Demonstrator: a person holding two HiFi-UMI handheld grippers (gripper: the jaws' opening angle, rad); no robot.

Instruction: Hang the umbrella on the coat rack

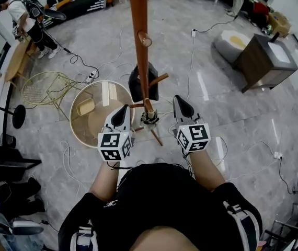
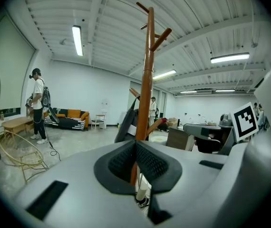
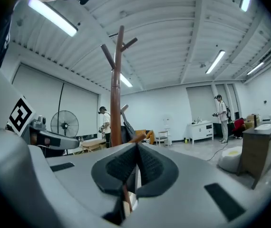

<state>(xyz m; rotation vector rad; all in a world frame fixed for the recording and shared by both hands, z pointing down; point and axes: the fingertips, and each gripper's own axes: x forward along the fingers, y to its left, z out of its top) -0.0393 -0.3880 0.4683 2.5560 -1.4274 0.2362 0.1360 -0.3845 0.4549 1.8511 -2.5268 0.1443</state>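
Pale polished floor [image 1: 206, 95], crossed with loose cables, filled the room, with a dark cabinet [image 1: 264, 61] off to the far right and another person [image 1: 26, 17] at the far left. Dead centre stood the wooden coat rack [image 1: 138, 30], its pole rising straight toward the head camera, with short pegs angling out low down and more at its crown. Left of its foot sat a round table [image 1: 81, 127], and beyond that a wire chair [image 1: 44, 90].

The black umbrella [image 1: 136, 85] was folded and lay close along the far side of the pole, at the height of the lower pegs. Its long axis ran nearly upright, its narrow upper end by the pole and its body widening downward and leaning a little away. That suggested it hung from a peg by its top end, though the catch itself was hidden.

The left gripper [image 1: 123, 109] and right gripper [image 1: 180, 100] sat near the person's body, one on either side of the rack's foot and apart from the umbrella. Each pointed toward the pole. In both gripper views the ribbed pads met with nothing between them, so both tongs were closed and empty, which fits a hang that looked finished.
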